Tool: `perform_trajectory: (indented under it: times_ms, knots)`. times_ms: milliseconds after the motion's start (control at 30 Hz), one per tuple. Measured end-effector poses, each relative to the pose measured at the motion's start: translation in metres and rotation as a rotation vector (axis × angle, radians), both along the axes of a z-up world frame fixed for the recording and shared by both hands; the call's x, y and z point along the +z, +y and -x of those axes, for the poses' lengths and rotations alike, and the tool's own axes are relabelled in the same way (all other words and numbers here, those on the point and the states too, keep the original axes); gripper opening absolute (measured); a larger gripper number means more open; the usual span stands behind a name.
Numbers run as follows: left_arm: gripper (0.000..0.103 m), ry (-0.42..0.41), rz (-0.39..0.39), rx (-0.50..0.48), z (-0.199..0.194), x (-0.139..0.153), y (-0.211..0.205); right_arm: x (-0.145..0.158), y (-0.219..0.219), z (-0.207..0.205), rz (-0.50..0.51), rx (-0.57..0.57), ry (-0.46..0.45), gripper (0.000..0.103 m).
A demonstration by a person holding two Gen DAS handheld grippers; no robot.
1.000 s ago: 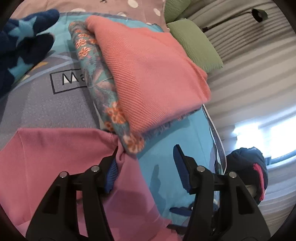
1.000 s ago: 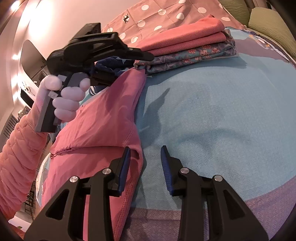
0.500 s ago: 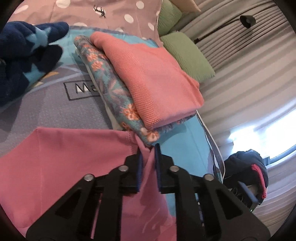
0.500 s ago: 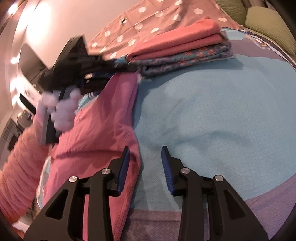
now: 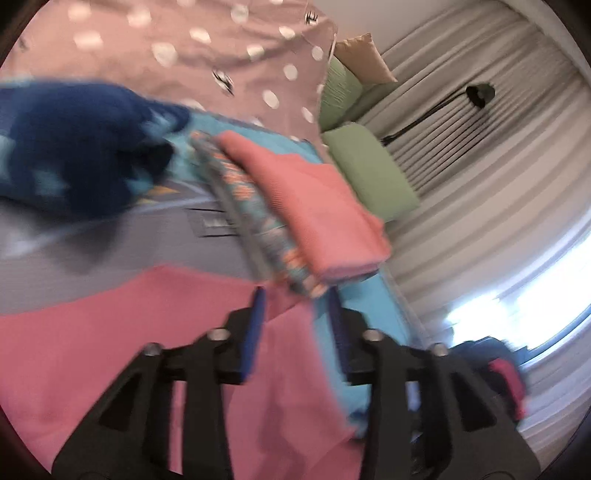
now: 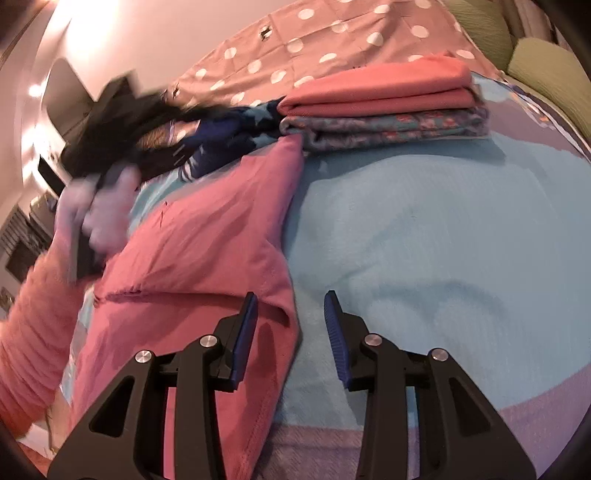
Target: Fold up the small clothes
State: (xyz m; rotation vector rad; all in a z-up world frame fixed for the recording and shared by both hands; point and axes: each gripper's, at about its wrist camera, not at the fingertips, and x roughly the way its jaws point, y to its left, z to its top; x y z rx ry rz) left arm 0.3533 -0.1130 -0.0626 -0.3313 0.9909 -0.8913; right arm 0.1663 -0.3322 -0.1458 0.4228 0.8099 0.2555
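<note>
We find the right claw (image 6: 290,332) nearest in its own view, jaws part-way apart and opening, gripping nothing; the hem of the flat pink cotton garment (image 6: 207,258) lies under its left finger, and light blue blanket (image 6: 424,240) shows between the jaws. The garment lies spread on the bed along the blanket's left side, with one fold laid diagonally over it and its far corner just beside the stack.

In the left view, which is blurred, the left claw (image 5: 295,325) stands over that far corner (image 5: 284,306), jaws part-way apart and opening. We see fabric between the pads, but we judge it released, not pinched.

Beyond lies a stack of two folded items, a coral ribbed piece (image 6: 380,88) on a floral teal piece (image 6: 384,127). We count these as done. Left of it lies a crumpled navy star-patterned garment (image 5: 81,147), unfolded. Farther still we note a dotted mauve bedcover (image 6: 332,33) and green pillows (image 5: 369,173).

We judge the task about half complete: the pink garment is partly folded, and the navy one is untouched.
</note>
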Motion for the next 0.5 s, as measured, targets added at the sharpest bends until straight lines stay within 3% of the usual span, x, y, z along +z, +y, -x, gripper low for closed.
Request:
perform_trajectory:
  times_ms: [100, 267, 400, 500]
  knots:
    - [0.051, -0.120, -0.104, 0.073, 0.050, 0.013, 0.061, 0.002, -0.007, 0.012, -0.003, -0.029, 0.002, 0.038]
    - [0.069, -0.240, -0.194, 0.289, 0.153, 0.019, 0.182, -0.001, -0.012, 0.049, -0.040, -0.060, 0.033, 0.038]
    - [0.071, -0.222, -0.271, 0.462, 0.230, 0.003, 0.258, 0.002, -0.010, 0.081, -0.075, -0.068, 0.050, 0.038]
    - [0.071, -0.158, -0.254, 0.538, 0.289, -0.012, 0.299, 0.005, 0.000, 0.097, -0.050, -0.061, 0.070, 0.038]
